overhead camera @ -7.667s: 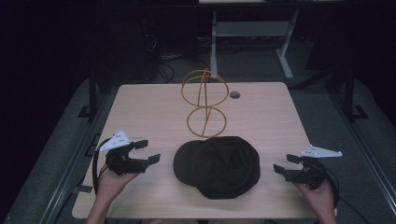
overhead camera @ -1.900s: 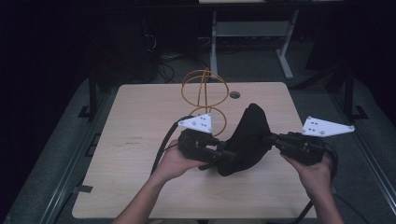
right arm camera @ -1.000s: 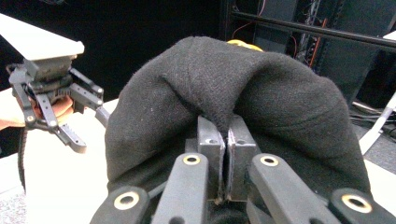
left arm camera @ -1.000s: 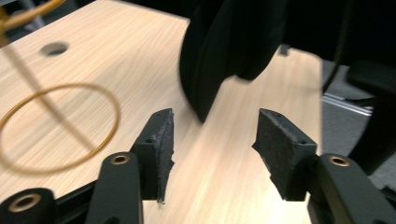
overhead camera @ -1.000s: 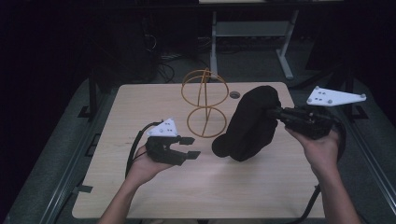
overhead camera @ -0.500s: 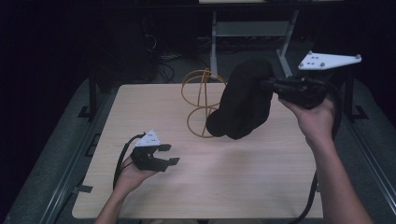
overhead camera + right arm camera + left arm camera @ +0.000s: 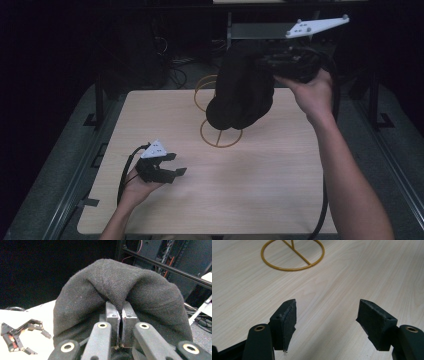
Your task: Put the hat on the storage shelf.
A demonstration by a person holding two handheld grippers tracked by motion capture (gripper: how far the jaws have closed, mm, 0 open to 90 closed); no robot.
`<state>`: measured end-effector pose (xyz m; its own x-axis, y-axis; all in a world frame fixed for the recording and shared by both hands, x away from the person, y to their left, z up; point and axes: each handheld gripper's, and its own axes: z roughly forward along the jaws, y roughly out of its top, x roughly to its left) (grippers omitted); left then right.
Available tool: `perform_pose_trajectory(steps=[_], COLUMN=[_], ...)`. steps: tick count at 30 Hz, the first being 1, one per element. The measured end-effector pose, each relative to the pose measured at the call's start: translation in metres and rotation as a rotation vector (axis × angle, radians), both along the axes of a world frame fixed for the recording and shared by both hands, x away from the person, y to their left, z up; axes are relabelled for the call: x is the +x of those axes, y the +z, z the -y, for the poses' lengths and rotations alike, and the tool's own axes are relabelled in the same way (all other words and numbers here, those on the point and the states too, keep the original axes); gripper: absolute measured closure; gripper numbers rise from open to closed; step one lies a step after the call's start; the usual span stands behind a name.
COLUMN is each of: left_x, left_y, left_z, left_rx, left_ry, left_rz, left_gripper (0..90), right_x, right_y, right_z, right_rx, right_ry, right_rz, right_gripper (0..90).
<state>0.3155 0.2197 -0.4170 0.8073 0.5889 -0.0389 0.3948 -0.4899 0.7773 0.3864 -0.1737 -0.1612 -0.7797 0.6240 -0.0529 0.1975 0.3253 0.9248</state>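
Right gripper (image 7: 277,62), jaws clamped on soft black fabric hat (image 7: 242,90), holds it above gold wire stand (image 7: 220,131) at far centre, not yet seated; left gripper (image 7: 167,170), jaws just opening w/ nothing between, near left.

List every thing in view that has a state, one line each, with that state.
Black hat: lifted off the table, hanging above the stand, pinched by the right tongs.
Gold wire stand: upright on the table, bare.
Right tongs: shut on the hat's fabric.
Left tongs: just been opening, nothing between the jaws, low over the table.
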Motion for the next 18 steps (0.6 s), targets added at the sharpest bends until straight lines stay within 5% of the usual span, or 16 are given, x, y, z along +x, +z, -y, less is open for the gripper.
perform_pose_trajectory(steps=[11,18], left_x=[0.001,0.003], left_y=[-0.004,-0.001], left_z=[-0.005,-0.013], left_rx=[-0.020,-0.051], left_ry=[0.013,0.035], left_rz=[-0.003,0.008], left_gripper=[30.6,30.5], right_x=[0.054,0.072], right_y=[-0.006,-0.017], right_z=[-0.042,-0.056], right_rx=[-0.022,-0.033], right_ry=[0.005,0.004], right_rz=[-0.068,-0.098], right_gripper=[87.1,87.0])
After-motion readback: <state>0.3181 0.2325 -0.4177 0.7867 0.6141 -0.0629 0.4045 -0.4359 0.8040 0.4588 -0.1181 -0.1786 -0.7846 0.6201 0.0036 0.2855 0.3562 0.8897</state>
